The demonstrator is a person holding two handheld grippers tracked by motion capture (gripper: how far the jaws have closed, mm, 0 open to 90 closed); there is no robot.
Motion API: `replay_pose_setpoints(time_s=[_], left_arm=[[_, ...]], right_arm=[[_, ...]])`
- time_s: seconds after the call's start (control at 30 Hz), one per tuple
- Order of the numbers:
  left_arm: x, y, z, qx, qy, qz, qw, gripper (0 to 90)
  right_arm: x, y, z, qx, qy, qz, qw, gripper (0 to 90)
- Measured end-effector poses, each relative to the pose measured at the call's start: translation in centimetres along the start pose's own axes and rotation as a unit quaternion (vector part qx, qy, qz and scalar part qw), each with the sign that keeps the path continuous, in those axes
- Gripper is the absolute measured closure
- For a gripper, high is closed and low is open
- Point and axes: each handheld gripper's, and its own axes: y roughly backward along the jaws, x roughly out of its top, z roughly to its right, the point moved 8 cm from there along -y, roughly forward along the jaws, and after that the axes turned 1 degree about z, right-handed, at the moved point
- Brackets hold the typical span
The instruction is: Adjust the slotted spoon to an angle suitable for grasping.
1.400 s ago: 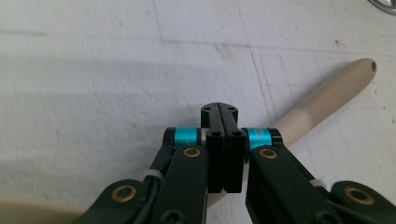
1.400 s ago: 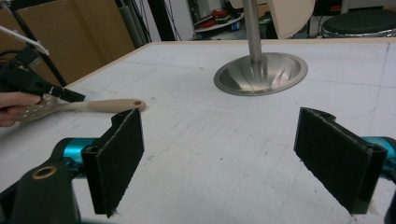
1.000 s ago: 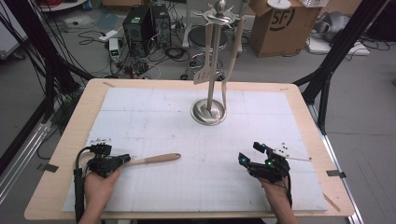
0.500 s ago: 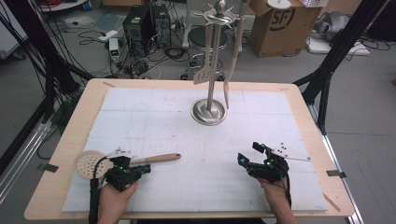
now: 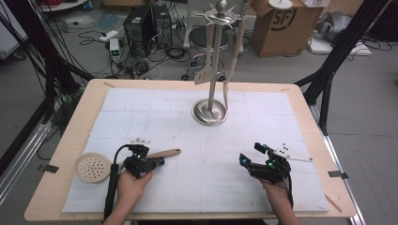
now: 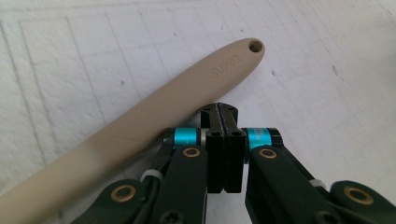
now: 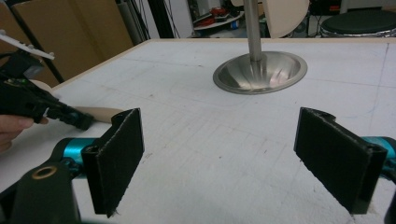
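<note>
Beige plastic, the one skimmer [image 5: 101, 165] lies flat at the lower left of the bench [image 5: 305, 117]; it looks light, stiff and smooth, best pinched mid-handle. The left claw [image 6: 219, 114], jaws pressed together and empty, sits just beside that handle, while the right claw [image 7: 233, 154] gapes wide. One steel rack [image 5: 212, 70] at upper centre carries two hanging utensils.

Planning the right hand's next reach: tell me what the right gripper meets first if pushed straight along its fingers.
Probably the steel base of the utensil stand; the white mat looks free ahead of the open right gripper until there, though depth is uncertain.
</note>
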Motion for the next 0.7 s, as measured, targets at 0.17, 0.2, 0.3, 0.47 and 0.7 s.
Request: replay_pose_setpoints(time_s=[0.17,0.2,0.3,0.47,0.7], left_arm=[[1.2,-0.7,-0.7,0.018,0.010,0.000,0.9998,89.8],[1.4,-0.7,-0.9,0.022,0.009,-0.001,0.9997,89.8],[2.0,-1.0,-1.4,0.033,0.012,-0.001,0.9994,89.8],[2.8,-1.3,-2.3,0.040,0.025,-0.003,0.9989,89.8],[4.2,-1.4,-3.9,0.057,0.043,0.002,0.9974,89.8]], right_arm=[[0.0,0.0,0.0,0.001,0.002,0.000,1.0000,15.0],[0.0,0.0,0.0,0.001,0.003,0.000,1.0000,15.0],[0.0,-0.1,0.0,0.001,0.002,0.000,1.0000,15.0],[0.0,-0.1,0.1,0.000,0.002,0.000,1.0000,15.0],[0.0,-0.1,0.1,0.000,0.004,0.001,1.0000,15.0]])
